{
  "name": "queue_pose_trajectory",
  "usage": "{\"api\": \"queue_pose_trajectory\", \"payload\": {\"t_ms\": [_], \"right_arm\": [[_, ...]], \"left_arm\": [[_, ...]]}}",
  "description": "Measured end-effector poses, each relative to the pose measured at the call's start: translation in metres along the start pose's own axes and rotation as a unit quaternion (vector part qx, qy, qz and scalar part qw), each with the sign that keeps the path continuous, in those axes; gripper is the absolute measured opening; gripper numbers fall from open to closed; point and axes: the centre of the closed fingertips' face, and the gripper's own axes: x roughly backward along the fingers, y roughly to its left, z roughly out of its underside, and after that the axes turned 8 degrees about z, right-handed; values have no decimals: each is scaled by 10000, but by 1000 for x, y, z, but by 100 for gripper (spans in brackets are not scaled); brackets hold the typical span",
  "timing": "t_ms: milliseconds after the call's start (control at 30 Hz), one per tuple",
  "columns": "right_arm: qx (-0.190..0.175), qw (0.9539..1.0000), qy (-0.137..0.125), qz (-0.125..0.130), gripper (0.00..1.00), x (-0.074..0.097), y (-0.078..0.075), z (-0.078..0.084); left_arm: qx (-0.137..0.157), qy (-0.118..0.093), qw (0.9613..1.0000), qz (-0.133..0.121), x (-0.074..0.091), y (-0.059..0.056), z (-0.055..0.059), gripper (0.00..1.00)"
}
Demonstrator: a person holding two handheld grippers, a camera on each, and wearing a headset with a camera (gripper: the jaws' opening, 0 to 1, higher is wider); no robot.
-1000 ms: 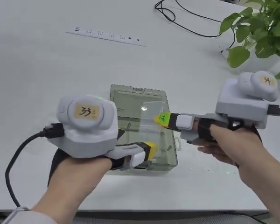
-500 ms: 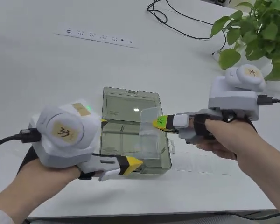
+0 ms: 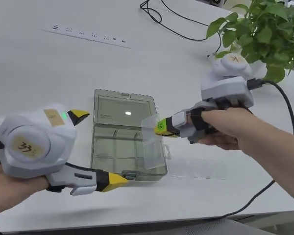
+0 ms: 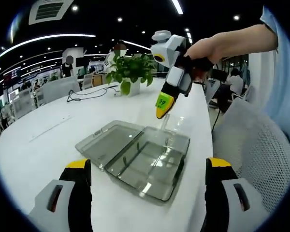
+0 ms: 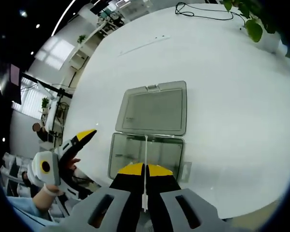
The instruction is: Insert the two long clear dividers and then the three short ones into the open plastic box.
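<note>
right gripper (image 3: 159, 129) pinches one clear divider (image 3: 154, 147) over one open plastic box (image 3: 121, 111); left gripper (image 3: 100, 147) gapes wide, empty.

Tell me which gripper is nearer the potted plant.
Right. The right gripper, holding a clear divider, is between box and plant; the left gripper, open, is on the box's opposite side.

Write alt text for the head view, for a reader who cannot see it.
The right gripper holds a clear divider over the right end of the open plastic box, on a white table. The left gripper, jaws open, hovers beside the box.
</note>
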Motion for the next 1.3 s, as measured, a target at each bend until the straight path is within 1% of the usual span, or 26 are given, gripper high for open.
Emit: {"api": "queue_pose_trajectory", "payload": {"t_ms": [100,167,300,333,433,567,633,700,800,967,1033,1100,1300], "right_arm": [[-156,9997,147,68,2,-4,0,1],[-169,9996,176,151,2,-5,0,0],[-188,9990,269,299,2,-6,2,5],[-222,9987,300,332,2,-8,1,6],[-155,9982,417,402,2,-14,1,10],[-135,9984,329,450,2,-17,2,7],[-57,9980,364,514,2,-19,2,9],[-31,9974,386,606,2,-20,-2,9],[-110,9973,391,614,2,-22,-3,12],[-149,9970,447,621,2,-26,-3,15],[-133,9970,457,616,2,-27,0,17],[-108,9967,484,647,2,-29,-1,17],[-155,9959,552,697,2,-32,0,19]], "left_arm": [[29,-3,10000,-7,1,0,2,100],[51,-10,10000,2,1,-3,4,100],[126,-61,9999,40,2,-7,7,99],[134,-71,9999,44,2,-8,7,99],[173,-80,9998,48,2,-9,9,98],[212,-115,9997,26,3,-8,12,97],[226,-110,9997,-10,5,-6,14,96],[281,-151,9995,-34,7,-5,15,96],[324,-157,9993,-87,10,-4,18,95],[403,-181,9990,-100,12,-7,21,94],[419,-156,9990,-98,11,-9,23,93],[458,-175,9987,-103,12,-10,24,93],[491,-199,9985,-132,13,-10,26,92]]}}
